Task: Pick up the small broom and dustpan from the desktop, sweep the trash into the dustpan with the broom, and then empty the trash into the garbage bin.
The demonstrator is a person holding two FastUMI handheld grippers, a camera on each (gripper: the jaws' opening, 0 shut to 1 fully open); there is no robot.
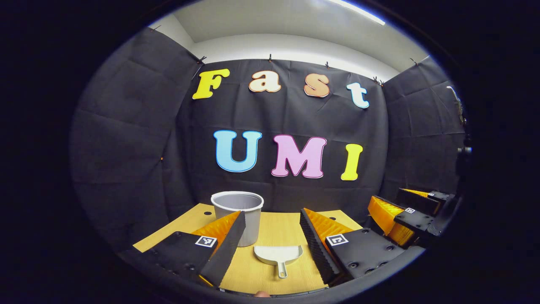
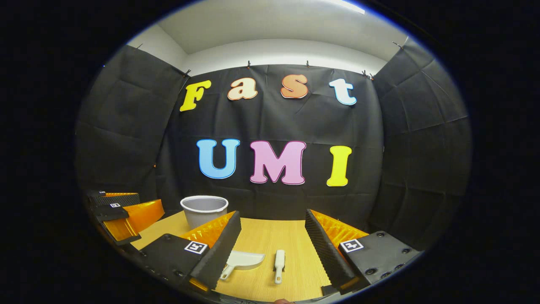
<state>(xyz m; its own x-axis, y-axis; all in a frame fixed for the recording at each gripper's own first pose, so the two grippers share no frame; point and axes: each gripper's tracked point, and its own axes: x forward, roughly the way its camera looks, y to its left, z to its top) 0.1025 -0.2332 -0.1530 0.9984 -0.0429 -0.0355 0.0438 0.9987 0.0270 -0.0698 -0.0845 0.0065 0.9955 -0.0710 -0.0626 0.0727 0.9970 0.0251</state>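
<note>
- Left gripper (image 1: 270, 238): jaws wide apart, nothing held, hovering above the desktop (image 1: 287, 228), lined up over the dustpan (image 1: 279, 255).
- Right gripper (image 2: 272, 242): jaws also spread wide, empty, above the small broom (image 2: 279, 260).
- Dustpan lies flat near the desktop's front edge, handle toward the front, pan mouth toward the back. Broom lies just beside it on the right, apart, not touching.
- Garbage bin (image 1: 244, 215) stands upright toward the back-left of the desktop, behind the dustpan.
- No trash that I can make out; too small or hidden.
- Step in hand, my read: first grab, nothing lifted yet. Task barely begun.
- Doing it well: L jaws come down straddling the dustpan handle, close across its narrow sides; R does the same on the broom's upper body, so bristles stay free.
- Both lie flat and thin, so fingertips prob. need to reach the wood; a tip could slide the tool off.
- Room: open wood right of the broom and behind it. Tools sit close to the front edge, so don't nudge them forward. Bin near L's path; keep clear.
</note>
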